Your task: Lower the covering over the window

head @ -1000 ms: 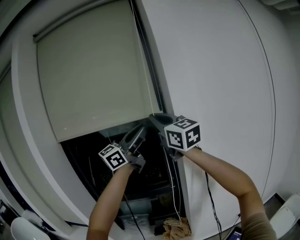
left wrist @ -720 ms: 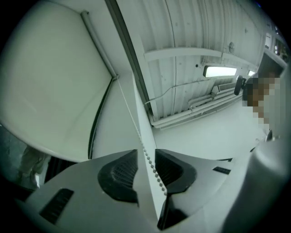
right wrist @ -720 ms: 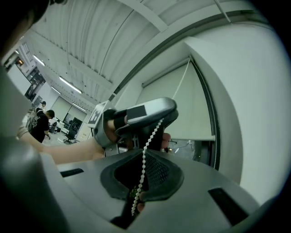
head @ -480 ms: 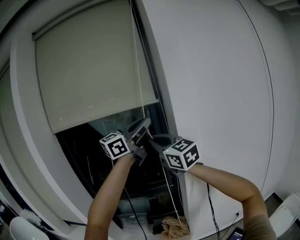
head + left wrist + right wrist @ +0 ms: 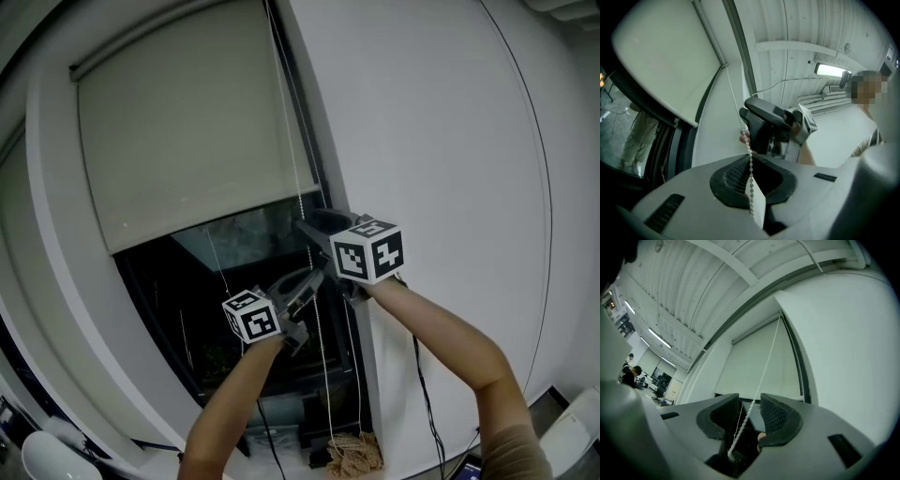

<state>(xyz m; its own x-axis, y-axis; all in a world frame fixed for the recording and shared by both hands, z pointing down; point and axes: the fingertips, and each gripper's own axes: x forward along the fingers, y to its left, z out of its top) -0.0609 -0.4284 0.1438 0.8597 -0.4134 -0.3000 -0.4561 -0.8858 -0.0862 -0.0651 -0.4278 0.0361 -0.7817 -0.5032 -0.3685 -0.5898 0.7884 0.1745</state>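
With the left gripper [image 5: 749, 158] I had pinched the bead chain [image 5: 739, 121] tight, low down in front of the dark window pane [image 5: 178, 309]. The right gripper [image 5: 750, 402], higher on the same chain, had just been opening its jaws, so the chain ran loose between them without being pressed. The roller blind [image 5: 187, 131] covered only the upper part of the window and left the lower glass bare, so I judged the job roughly half done, with several more pulls on the chain to go.

White wall [image 5: 441, 141] right of dark window [image 5: 178, 300]. Ribbed ceiling [image 5: 801, 23], strip light [image 5: 831, 70] lit. Thin cable [image 5: 549, 216] down wall.
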